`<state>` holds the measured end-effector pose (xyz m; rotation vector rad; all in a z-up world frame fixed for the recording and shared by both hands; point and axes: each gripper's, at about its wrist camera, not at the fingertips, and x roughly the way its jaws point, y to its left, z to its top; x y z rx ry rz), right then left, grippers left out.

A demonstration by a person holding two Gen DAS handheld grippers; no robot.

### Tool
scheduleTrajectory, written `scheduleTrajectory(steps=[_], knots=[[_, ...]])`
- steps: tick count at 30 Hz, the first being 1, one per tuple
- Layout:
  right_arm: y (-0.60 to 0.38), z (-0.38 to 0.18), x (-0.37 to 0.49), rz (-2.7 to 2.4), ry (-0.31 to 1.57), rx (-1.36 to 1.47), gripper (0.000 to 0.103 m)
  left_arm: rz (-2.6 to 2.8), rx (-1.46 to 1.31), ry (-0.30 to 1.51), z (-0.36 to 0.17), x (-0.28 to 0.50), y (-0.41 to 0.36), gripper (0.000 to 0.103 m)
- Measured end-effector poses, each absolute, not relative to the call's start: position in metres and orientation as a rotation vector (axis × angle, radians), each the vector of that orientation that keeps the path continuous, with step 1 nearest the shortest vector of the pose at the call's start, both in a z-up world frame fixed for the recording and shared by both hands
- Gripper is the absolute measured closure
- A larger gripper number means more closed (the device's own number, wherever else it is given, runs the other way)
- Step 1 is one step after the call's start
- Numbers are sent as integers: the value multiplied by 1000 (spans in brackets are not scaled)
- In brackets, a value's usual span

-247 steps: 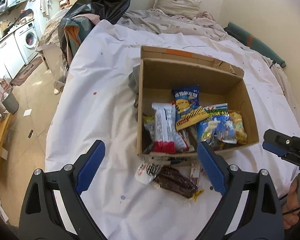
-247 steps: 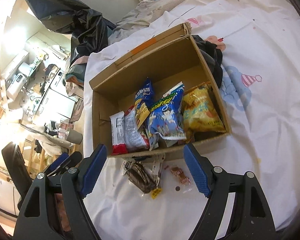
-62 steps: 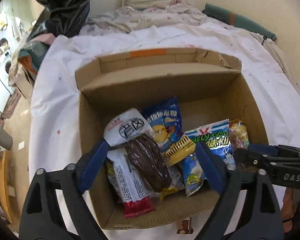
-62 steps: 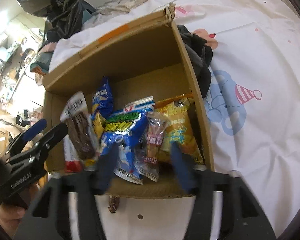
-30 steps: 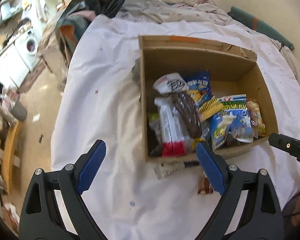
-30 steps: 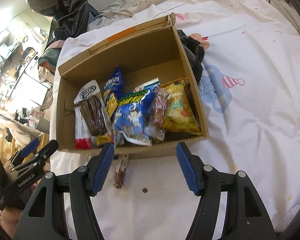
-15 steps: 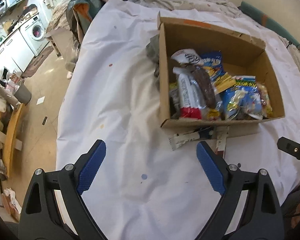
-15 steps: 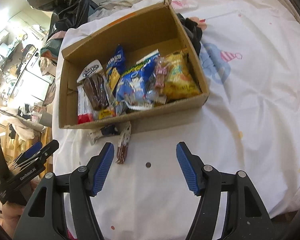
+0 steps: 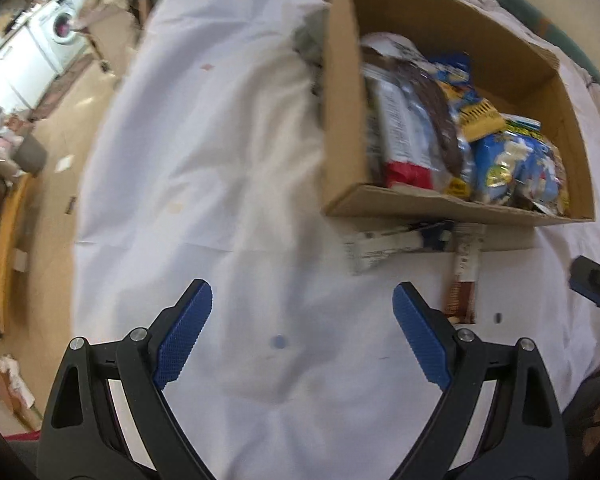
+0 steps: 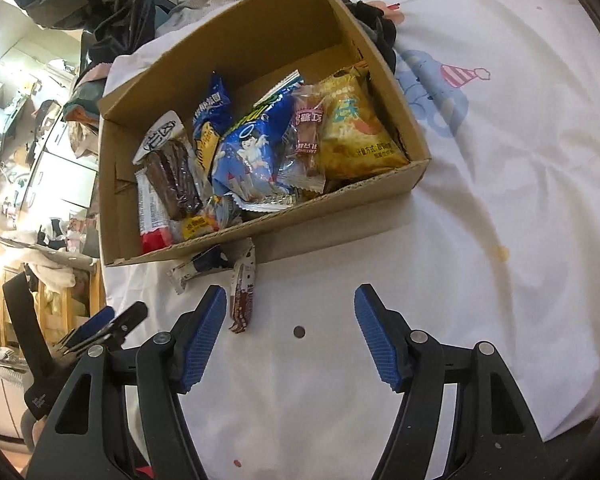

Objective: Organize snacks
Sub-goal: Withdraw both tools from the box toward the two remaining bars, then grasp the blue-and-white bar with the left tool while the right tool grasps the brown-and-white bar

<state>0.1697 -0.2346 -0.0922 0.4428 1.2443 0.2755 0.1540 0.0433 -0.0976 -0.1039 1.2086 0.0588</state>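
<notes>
Beside the box (image 10: 260, 236), two snacks wait; both your grippers are wide open and empty, so pinch the brown bar (image 10: 242, 296) gently.

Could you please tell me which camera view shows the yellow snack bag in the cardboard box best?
The right wrist view: the yellow snack bag lies sharp and almost fully exposed against the right wall of the cardboard box. In the blurred left wrist view only a yellow sliver peeks from behind the blue bags.

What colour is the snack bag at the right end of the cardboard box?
Yellow-orange bag, seen best in the right wrist view.
</notes>
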Motion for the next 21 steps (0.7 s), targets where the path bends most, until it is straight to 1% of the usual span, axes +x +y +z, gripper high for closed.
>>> scheduleTrajectory(steps=[3,7,10,12,13,14,15,17,19,21], knots=[[-233,-97,175,276,1256,438,34,-23,-111,1199,-106,167,25,13],[-233,-99,178,283,1265,432,34,-92,-3,1201,-116,185,2,14],[-234,-98,179,284,1259,421,34,-124,67,1230,-125,195,-8,22],[-236,-98,178,284,1258,417,34,-144,57,1258,-132,199,-9,31],[-238,-98,178,283,1259,419,34,-147,53,1272,-136,200,-9,42],[-239,-98,177,283,1260,421,34,-147,53,1284,-139,200,-9,60],[-241,-98,177,281,1261,423,34,-150,52,1302,-142,199,-9,63],[-243,-98,176,279,1262,427,34,-162,49,1314,-144,195,-10,77],[-243,-97,174,283,1264,432,34,-184,64,1327,-145,186,-13,83],[-243,-96,174,293,1265,441,34,-207,48,1344,-142,174,-13,84]])
